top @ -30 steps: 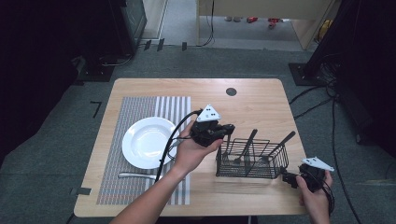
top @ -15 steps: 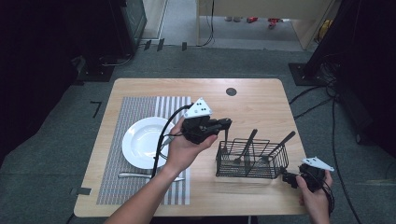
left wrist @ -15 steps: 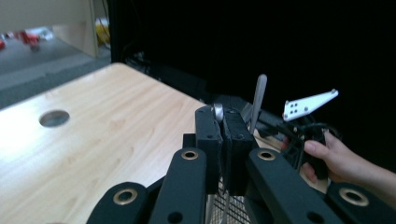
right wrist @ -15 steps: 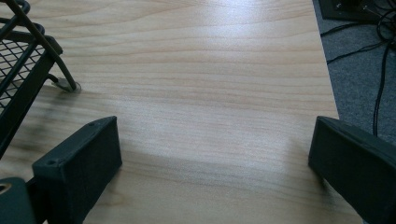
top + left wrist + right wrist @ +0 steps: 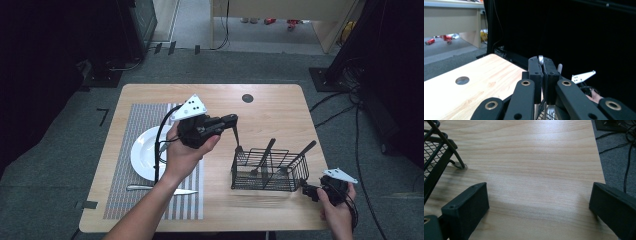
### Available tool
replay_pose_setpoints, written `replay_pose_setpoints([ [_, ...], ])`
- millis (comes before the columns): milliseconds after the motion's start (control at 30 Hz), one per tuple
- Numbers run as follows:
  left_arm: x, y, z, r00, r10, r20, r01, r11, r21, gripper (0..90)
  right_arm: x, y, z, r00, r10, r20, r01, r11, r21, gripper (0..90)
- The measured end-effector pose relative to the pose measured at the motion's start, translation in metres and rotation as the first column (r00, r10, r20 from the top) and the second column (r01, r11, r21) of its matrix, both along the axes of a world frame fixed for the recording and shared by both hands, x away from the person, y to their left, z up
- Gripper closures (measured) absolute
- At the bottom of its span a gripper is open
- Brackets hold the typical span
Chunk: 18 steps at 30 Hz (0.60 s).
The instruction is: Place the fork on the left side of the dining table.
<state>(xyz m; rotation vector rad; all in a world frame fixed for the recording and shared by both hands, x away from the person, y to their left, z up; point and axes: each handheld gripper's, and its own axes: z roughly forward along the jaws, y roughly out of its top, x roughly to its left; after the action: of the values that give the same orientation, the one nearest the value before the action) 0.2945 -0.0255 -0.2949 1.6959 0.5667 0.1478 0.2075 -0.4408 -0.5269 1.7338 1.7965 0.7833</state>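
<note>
This looks like a lab or studio set up for recording, not a home. A small wooden table point(image 5: 270, 110) stands alone on grey carpet point(image 5: 60, 165), ringed by black curtains point(image 5: 45, 55) that shut off the sides. Loose cables point(image 5: 350, 107) trail over the floor (one runs up toward a pale wooden desk point(image 5: 280, 10) at the back). Black tape marks point(image 5: 103, 116) on the carpet sit beside the table.

white plate point(image 5: 146, 156) on striped mat point(image 5: 150, 120), left half of wood table point(image 5: 280, 107). knife point(image 5: 162, 189), probably, just below plate on mat. dark round hole point(image 5: 247, 98) near table's far edge. grey carpet point(image 5: 60, 165) around.
</note>
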Motion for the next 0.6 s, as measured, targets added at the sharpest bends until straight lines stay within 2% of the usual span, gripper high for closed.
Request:
replay_pose_setpoints([
  [200,0.002,0.016,0.010,0.9992,0.039,0.009,-0.038,0.9976,-0.057,89.3,0.000,0.000,0.000,1.0000,0.000,0.000,0.000,1.000,0.000,2.3],
  [300,0.003,0.023,0.012,0.9992,0.040,-0.002,-0.040,0.9963,-0.076,89.3,0.000,0.000,0.000,1.0000,0.000,0.000,0.000,1.000,0.000,2.3],
  [500,0.007,0.044,0.013,0.9951,0.099,0.004,-0.098,0.9908,-0.094,89.3,0.000,0.000,0.000,1.0000,0.000,0.000,0.000,1.000,0.000,2.4],
  [533,0.007,0.044,0.013,0.9951,0.099,0.004,-0.098,0.9908,-0.094,89.3,0.000,0.000,0.000,1.0000,0.000,0.000,0.000,1.000,0.000,2.4],
  [600,0.010,0.052,0.010,0.9912,0.132,0.012,-0.130,0.9884,-0.078,89.3,0.000,0.000,0.000,1.0000,0.000,0.000,0.000,1.000,0.000,2.4],
])
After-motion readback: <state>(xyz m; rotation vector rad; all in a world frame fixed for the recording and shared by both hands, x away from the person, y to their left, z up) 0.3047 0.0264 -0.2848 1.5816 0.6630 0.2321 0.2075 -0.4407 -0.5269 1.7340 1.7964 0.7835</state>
